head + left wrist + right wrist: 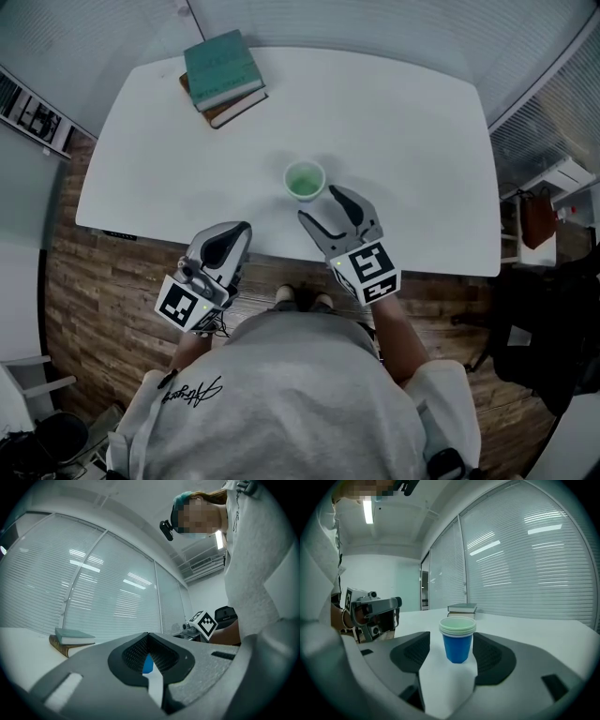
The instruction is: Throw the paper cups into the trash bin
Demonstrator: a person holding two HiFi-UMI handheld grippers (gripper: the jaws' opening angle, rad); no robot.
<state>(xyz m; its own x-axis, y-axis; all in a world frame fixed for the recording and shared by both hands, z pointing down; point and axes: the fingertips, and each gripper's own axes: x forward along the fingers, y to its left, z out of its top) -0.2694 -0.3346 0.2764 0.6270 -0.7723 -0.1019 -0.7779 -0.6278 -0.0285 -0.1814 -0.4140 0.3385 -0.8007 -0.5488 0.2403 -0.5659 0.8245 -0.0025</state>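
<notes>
Right claw (321, 204) facing nested paper cups (457, 641)

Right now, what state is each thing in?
paper cups: nested, upright on table, ungripped.
books: closed, stacked at far table corner.
left gripper: fingers shut, empty.
right gripper: fingers open toward the cups, not touching.

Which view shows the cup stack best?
Right gripper view: paper cups upright, side-on, blue with green rims, inside the open right claw, untouched. Head view shows only the green inside from above; left gripper view, a blue sliver behind the shut left claw.
</notes>
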